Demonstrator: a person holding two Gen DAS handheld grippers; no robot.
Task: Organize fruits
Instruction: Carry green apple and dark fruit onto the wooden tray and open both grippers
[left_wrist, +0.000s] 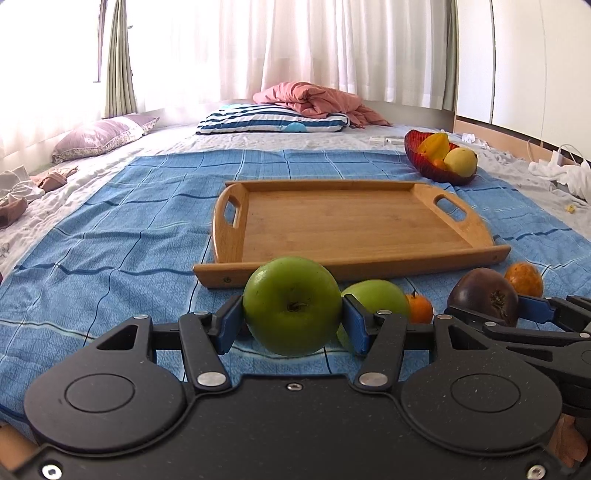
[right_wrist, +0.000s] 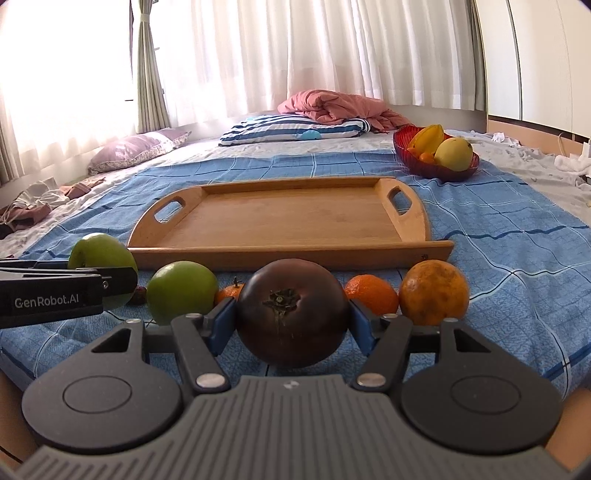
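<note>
While the left gripper (left_wrist: 292, 318) clamps a green apple (left_wrist: 291, 305), the right gripper (right_wrist: 292, 320) grips a dark purple fruit (right_wrist: 291, 312) — both low over the blue blanket (left_wrist: 110, 236), just before the wooden tray (left_wrist: 347, 221) on the bed.

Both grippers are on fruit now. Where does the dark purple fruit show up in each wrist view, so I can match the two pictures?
Left wrist: dark purple fruit at lower right, between the right gripper's blue pads.
Right wrist: dark purple fruit at bottom centre, pads touching both sides.
Shared landmark: the wooden tray lies just beyond the fruit row in both views.
</note>
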